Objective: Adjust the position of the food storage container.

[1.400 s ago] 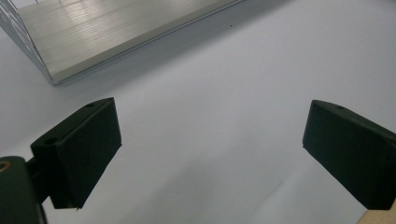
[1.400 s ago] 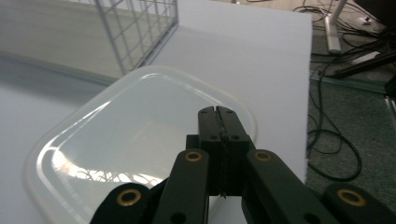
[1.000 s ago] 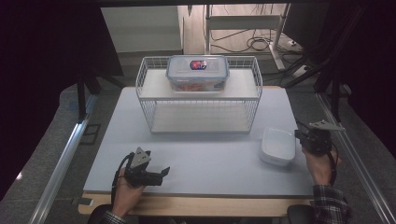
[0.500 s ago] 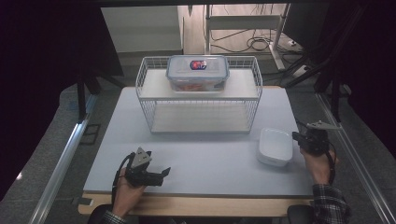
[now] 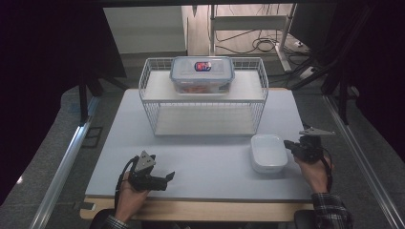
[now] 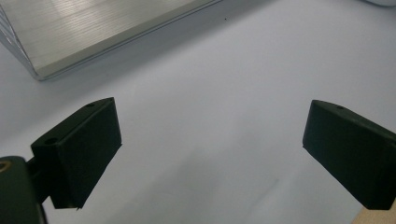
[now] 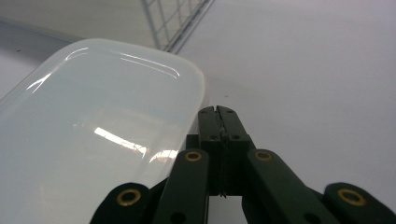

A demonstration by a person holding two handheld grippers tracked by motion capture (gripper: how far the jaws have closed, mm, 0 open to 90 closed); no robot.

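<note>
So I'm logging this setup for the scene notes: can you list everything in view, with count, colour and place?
Table: one, pale grey top with a wooden front edge, centre of the high view.
Wire rack: one, white, two shelves, at the back of the table.
Lidded container: one, clear with a blue-edged lid and a red and blue label, on the wire rack's top shelf.
Shallow dish: one, white, on the table in front of the rack's right end.
Left gripper: one, black with a grey plate, held low near the front edge, jaws wide apart.
Right gripper: one, black, jaws shut together, tips right beside the dish's right edge.
Sleeves: two, checked, at the bottom edge.
</note>
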